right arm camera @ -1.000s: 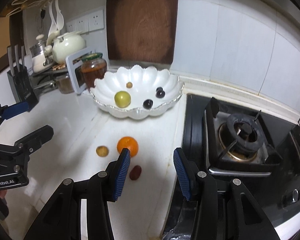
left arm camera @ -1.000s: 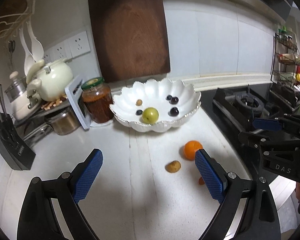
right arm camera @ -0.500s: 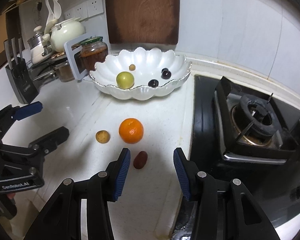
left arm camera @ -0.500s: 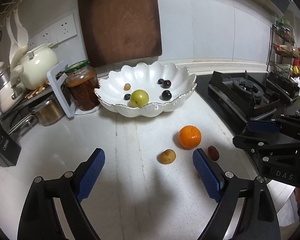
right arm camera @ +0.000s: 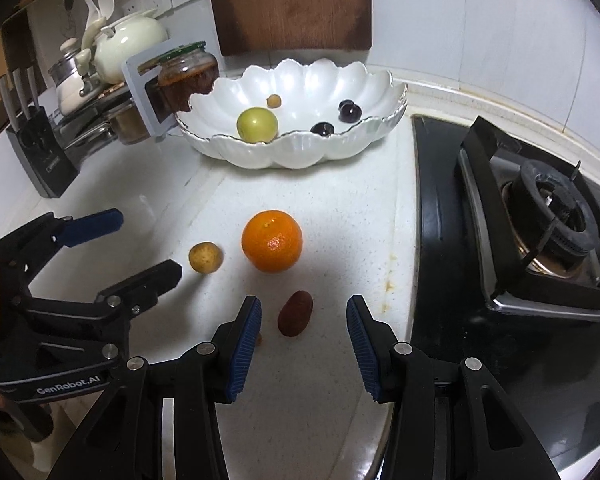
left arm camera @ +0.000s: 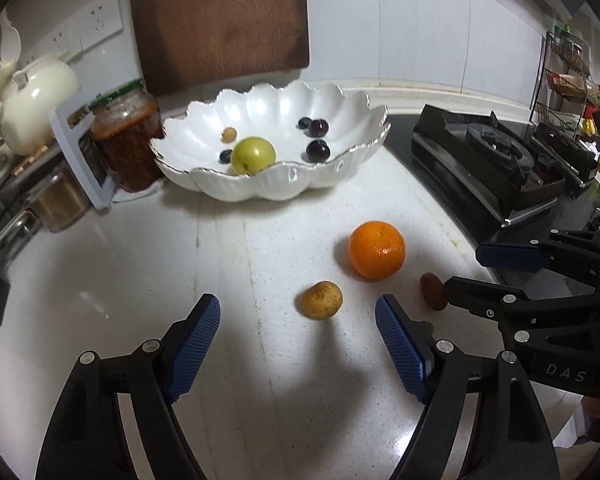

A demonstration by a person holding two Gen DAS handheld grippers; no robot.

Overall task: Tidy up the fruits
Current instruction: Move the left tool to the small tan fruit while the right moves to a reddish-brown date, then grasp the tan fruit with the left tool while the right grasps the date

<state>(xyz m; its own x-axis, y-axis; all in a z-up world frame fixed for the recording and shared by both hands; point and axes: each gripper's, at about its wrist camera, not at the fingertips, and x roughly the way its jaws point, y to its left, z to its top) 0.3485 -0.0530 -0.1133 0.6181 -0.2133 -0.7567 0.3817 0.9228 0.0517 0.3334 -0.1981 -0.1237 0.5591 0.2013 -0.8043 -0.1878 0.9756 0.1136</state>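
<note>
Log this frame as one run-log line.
phase: approach | left gripper: open, closing, empty, near yellow fruit | right gripper: open, straddling red date | orange: on counter

We find open counter (left arm camera: 148,280) between the loose fruit and the scalloped bowl (left arm camera: 260,190). The stove (right arm camera: 520,240) blocks our right; a jar (left arm camera: 126,140) crowds the left.

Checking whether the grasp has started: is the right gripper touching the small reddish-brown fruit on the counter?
Apart. The right wrist view shows the reddish-brown fruit lying ahead of the right gripper, white counter visible on both sides.
</note>
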